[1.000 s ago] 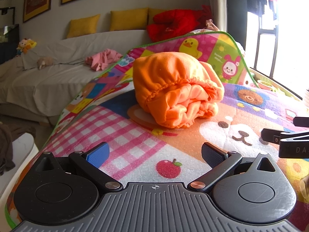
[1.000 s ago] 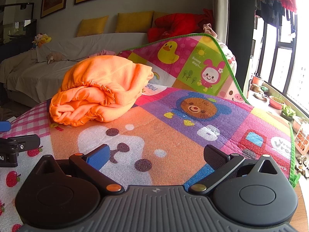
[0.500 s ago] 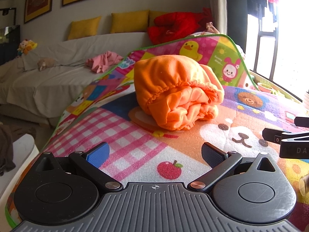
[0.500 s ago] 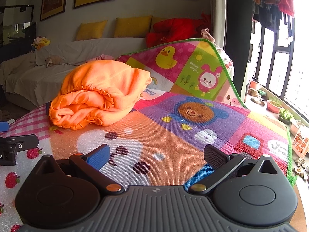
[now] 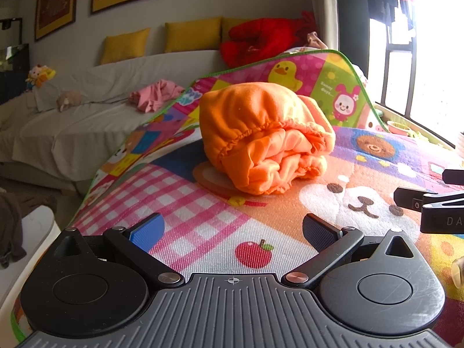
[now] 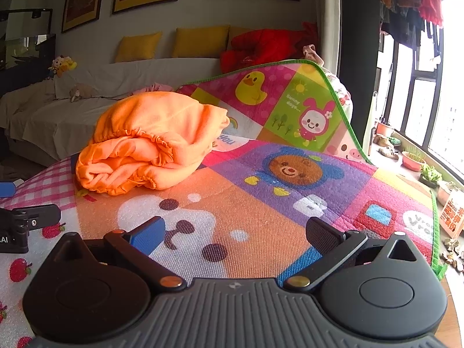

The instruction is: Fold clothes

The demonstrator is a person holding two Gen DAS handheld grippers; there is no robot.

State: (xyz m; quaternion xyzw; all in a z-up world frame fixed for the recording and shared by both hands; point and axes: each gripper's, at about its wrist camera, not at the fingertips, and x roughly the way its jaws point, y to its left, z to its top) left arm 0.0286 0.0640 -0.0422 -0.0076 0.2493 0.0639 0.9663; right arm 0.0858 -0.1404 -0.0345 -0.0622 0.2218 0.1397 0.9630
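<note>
The left gripper (image 5: 232, 227) hung released over the play mat (image 5: 203, 220), its jaws spread and empty. The right gripper (image 6: 235, 230) was likewise parted, grasping nothing. Nothing lay between either gripper and the orange garment (image 5: 265, 136), which sat at twelve o'clock of the left gripper and eleven o'clock of the right. It was bunched into a thick roll, its elastic gathered hem facing the cameras. Beyond, at ten o'clock, a pink cloth (image 5: 153, 95) lay on the sheet-draped sofa (image 5: 87, 121) under yellow cushions (image 5: 191, 33).
</note>
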